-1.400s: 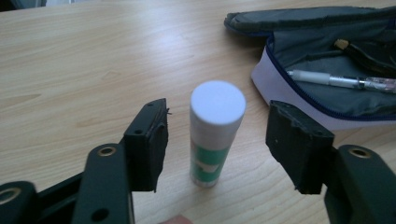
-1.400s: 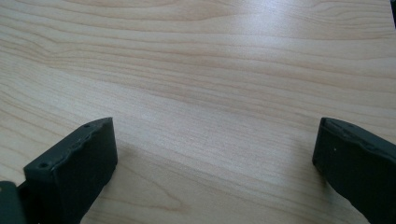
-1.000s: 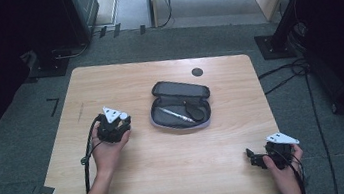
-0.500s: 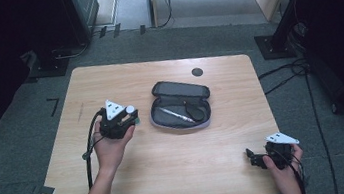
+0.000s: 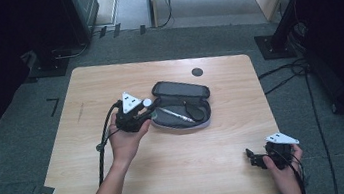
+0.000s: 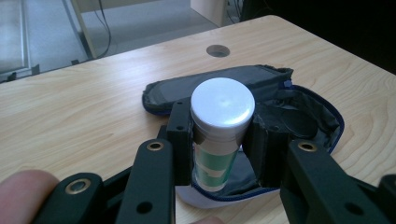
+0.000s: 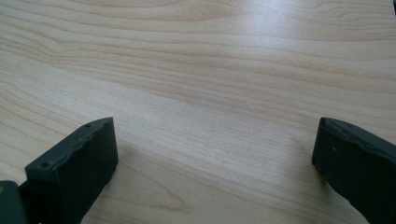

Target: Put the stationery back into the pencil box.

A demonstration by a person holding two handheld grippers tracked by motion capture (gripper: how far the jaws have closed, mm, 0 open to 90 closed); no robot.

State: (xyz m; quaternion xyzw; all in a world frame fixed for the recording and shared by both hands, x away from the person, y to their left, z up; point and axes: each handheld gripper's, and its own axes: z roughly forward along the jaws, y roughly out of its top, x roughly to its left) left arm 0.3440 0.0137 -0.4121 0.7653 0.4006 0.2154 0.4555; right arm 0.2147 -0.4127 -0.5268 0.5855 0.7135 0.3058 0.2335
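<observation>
My left gripper [image 5: 149,111] is shut on a small bottle [image 6: 221,130] with a white cap and a green label, held upright between the pads. It hangs just over the left end of an open dark zip case [image 5: 181,108] in the middle of the table; the bottle's cap [image 5: 146,102] sits at the case's left edge. Inside the case lie a pen-like tool [image 5: 175,114] and a round dark item [image 5: 196,113]. My right gripper [image 5: 252,159] rests near the table's front right corner, jaws wide apart over bare wood [image 7: 210,93] with nothing between them.
A dark round hole [image 5: 197,72] sits in the table top behind the case. The wooden table [image 5: 83,88] stands on grey carpet, with dark equipment stands and cables around it. A black cable [image 5: 102,141] trails from the left gripper along the forearm.
The left hand has carried the bottle to the right and a little up, from left of the case to its left end. The right hand has stayed put.
</observation>
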